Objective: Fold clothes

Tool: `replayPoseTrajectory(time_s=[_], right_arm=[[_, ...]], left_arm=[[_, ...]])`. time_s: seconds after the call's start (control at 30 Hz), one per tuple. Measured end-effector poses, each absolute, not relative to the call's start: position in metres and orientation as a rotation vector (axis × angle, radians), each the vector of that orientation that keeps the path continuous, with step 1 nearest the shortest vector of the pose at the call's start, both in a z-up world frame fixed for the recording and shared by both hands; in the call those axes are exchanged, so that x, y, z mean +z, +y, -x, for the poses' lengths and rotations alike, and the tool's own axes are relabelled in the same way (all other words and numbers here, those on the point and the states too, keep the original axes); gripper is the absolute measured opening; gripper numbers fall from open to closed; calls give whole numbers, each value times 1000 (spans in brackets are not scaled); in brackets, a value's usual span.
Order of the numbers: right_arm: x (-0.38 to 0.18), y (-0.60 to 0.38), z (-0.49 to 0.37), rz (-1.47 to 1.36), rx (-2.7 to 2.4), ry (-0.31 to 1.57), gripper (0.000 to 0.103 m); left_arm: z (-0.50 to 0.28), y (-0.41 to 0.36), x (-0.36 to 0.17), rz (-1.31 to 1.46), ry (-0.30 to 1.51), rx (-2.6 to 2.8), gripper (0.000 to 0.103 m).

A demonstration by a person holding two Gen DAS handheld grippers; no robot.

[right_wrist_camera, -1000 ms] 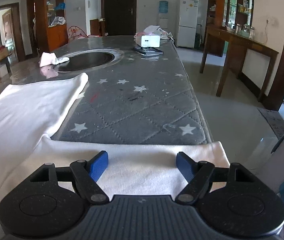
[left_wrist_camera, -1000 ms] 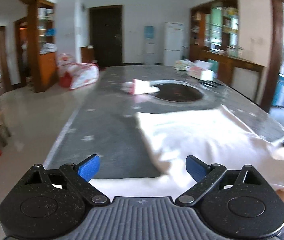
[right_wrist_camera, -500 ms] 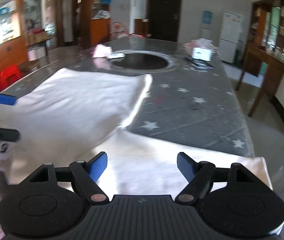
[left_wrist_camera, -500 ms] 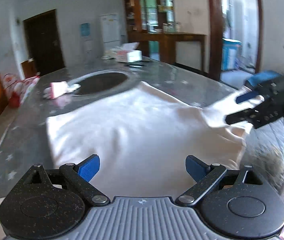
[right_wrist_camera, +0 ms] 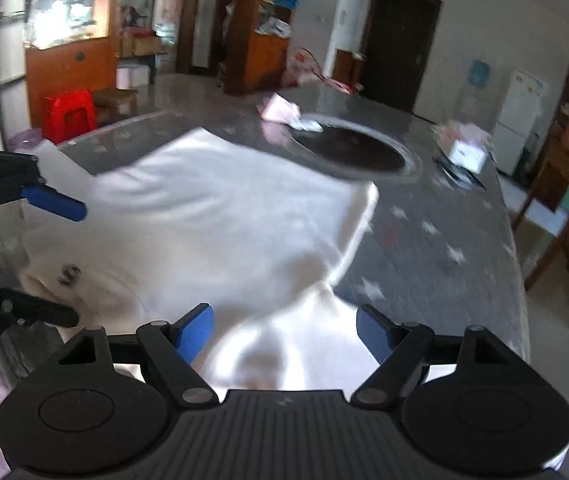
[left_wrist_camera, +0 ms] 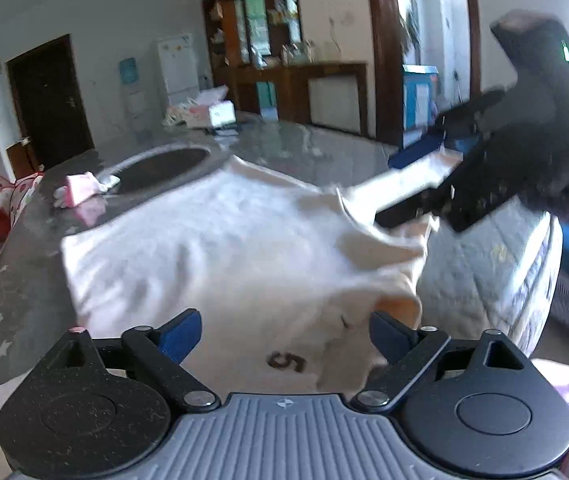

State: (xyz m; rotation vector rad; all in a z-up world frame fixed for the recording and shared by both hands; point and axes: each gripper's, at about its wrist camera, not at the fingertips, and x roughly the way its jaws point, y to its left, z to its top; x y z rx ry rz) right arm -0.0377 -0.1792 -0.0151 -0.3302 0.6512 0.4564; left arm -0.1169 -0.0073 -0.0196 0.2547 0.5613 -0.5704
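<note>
Fingers wide apart on both hands, nothing pinched yet.

Both sets of blue fingers hang over the white shirt point(left_wrist_camera: 212, 248), which lies spread on the grey surface point(right_wrist_camera: 436, 248) with stars. The left fingers point(left_wrist_camera: 284, 330) have just been closing a little, with cloth lying between them near a dark mark, but the pads do not press on it. The right fingers point(right_wrist_camera: 284, 330) stand open over a bunched-up edge of the shirt, and they hold nothing either. The two sets of fingers are close to each other, on either side of the near end. The shirt looks mostly flat beyond the fingers, with only the near edge rumpled. I think the folding has barely begun: the cloth still needs grabbing and turning over.
</note>
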Motion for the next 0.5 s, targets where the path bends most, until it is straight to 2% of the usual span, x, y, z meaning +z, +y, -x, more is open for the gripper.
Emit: replayPoseTrajectory(time_s=[0.1, 0.17, 0.27, 0.5], right_arm=[[-18, -161, 31, 356, 506, 647, 80], [-24, -150, 28, 376, 536, 656, 80], [-32, -136, 31, 422, 586, 678, 80], [-35, -129, 45, 470, 628, 680, 80]], left_arm=[[113, 4, -15, -210, 577, -569, 72], [110, 8, -19, -205, 610, -569, 59], [109, 12, -30, -192, 674, -598, 47], [111, 19, -31, -194, 683, -635, 49]])
